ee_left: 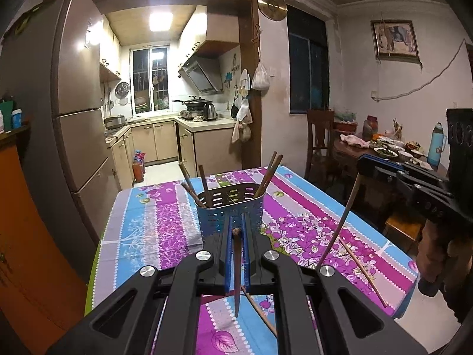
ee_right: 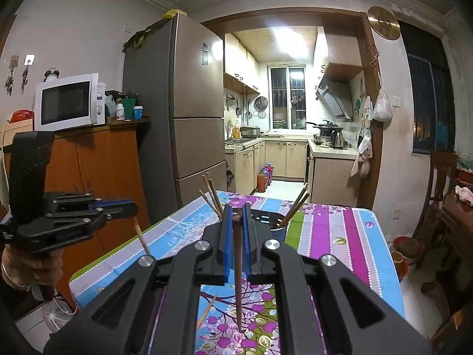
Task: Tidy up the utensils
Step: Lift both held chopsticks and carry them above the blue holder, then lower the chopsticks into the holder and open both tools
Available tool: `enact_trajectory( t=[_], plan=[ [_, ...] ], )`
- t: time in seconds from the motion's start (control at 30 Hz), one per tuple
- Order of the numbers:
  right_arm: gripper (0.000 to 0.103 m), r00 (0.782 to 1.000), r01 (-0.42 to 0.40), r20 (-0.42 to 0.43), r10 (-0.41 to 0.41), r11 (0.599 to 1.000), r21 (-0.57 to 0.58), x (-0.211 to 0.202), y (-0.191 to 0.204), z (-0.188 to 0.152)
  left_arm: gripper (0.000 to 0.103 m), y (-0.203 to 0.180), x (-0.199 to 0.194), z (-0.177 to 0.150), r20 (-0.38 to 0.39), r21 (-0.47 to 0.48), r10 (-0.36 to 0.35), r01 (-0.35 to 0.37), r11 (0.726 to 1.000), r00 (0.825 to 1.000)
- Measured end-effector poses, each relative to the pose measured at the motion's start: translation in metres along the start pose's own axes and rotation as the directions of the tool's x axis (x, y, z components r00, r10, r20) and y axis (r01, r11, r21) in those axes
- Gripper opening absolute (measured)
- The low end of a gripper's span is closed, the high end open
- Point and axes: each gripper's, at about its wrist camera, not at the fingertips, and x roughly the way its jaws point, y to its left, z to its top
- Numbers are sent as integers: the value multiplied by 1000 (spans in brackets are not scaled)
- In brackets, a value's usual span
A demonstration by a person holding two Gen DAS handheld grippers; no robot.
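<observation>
A blue perforated utensil holder point(ee_left: 230, 210) stands on the floral tablecloth point(ee_left: 165, 224) with several chopsticks point(ee_left: 267, 174) leaning in it. My left gripper point(ee_left: 236, 222) hovers just in front of the holder, shut on a dark chopstick point(ee_left: 237, 269) that hangs tip down. My right gripper point(ee_left: 362, 162) is to the right of the holder, shut on a chopstick point(ee_left: 343, 222) that slants down. In the right wrist view, the right gripper point(ee_right: 236, 210) pinches its brown chopstick point(ee_right: 238, 272) upright before the holder point(ee_right: 267, 222). The left gripper point(ee_right: 134, 207) is at the left with its chopstick point(ee_right: 142, 236).
Two loose chopsticks point(ee_left: 363, 269) point(ee_left: 260, 310) lie on the near part of the table. A fridge point(ee_right: 195, 118) and an orange cabinet point(ee_right: 97, 171) with a microwave point(ee_right: 68, 103) stand to the left. At the right are a wooden chair point(ee_left: 319, 142) and a dining table point(ee_left: 348, 153) with dishes.
</observation>
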Motion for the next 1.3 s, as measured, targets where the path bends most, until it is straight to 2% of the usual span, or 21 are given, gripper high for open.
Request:
enact_trajectory(
  t=[0.17, 0.27, 0.37, 0.47, 0.57, 0.63, 0.83, 1.0, 1.13, 1.2, 1.3],
  plan=[
    [5, 1000, -14, 19, 13, 1000, 11, 14, -5, 27, 8, -9, 13, 39, 45, 23, -7, 6, 1000, 999],
    [5, 997, 7, 75, -7, 1000, 10, 21, -9, 54, 8, -9, 20, 74, 97, 18, -9, 7, 1000, 995],
    [5, 992, 12, 127, -16, 999, 33, 30, -18, 82, 8, -9, 27, 115, 176, 33, 30, -37, 999, 984],
    [5, 982, 42, 184, -49, 998, 43, 45, -29, 111, 8, -4, 38, 143, 215, 12, 45, -49, 999, 976],
    [5, 974, 77, 212, -87, 996, 51, 67, -39, 123, 8, 3, 61, 164, 246, -8, 58, -58, 998, 968],
    [5, 973, 95, 207, -106, 993, 65, 86, -49, 124, 8, 5, 79, 166, 257, 4, 82, -85, 996, 963],
    [5, 978, 103, 168, -127, 984, 144, 142, -74, 91, 8, 17, 136, 146, 261, -22, 70, -67, 998, 963],
    [5, 987, 106, 99, -125, 978, 180, 172, -75, 60, 8, 30, 168, 122, 244, -52, 56, -44, 998, 968],
    [5, 990, 110, 68, -124, 978, 180, 184, -74, 47, 8, 37, 170, 124, 232, -61, 49, -36, 997, 971],
    [5, 989, 112, 71, -126, 977, 181, 183, -75, 47, 8, 35, 155, 138, 271, -49, 38, -26, 998, 962],
    [5, 989, 105, 78, -122, 974, 200, 183, -79, 53, 8, 29, 135, 156, 347, -23, 45, -40, 999, 937]
  ],
)
